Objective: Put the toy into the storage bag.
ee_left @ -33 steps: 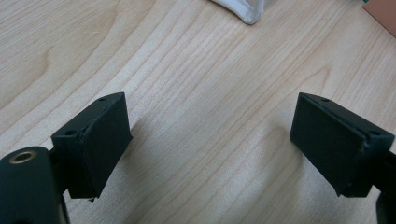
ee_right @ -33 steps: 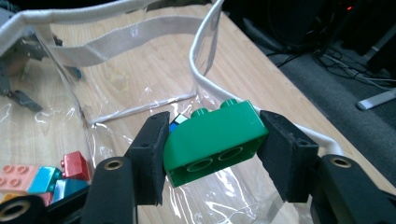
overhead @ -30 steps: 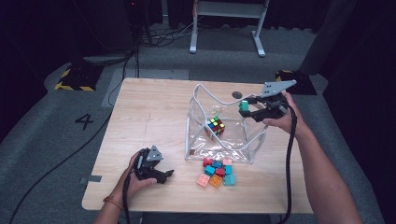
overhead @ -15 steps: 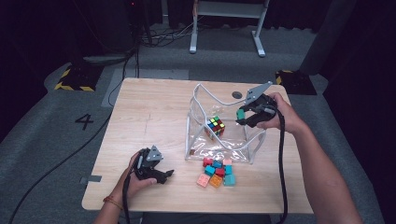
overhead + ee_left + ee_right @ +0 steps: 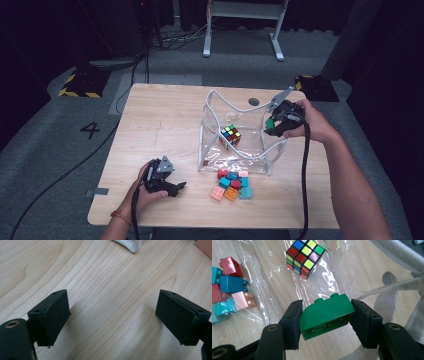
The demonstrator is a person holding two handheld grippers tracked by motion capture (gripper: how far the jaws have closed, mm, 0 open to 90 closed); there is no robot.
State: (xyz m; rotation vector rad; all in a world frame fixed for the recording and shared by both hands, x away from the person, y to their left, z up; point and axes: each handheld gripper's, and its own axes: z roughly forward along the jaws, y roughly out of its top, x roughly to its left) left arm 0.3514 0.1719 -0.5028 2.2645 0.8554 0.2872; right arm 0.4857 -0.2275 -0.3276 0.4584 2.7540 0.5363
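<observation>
Black tongs [image 5: 325, 315] are gripping a green brick [image 5: 326, 315]; multicoloured cube [image 5: 304, 257] showing red, yellow, blue, green squares; red, teal, pink bricks [image 5: 231, 183] lying on pale woodgrain desk [image 5: 160, 130].

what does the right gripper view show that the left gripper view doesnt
Right gripper view alone: a green brick clamped in the right claw, a Rubik's cube in the clear bag, and loose coloured bricks. Left gripper view alone: the left claw open over bare wood, with a white bag corner. Both share the wooden table.

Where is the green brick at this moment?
The green brick is clamped in the right gripper, over the right edge of the clear bag, right of the Rubik's cube.
</observation>
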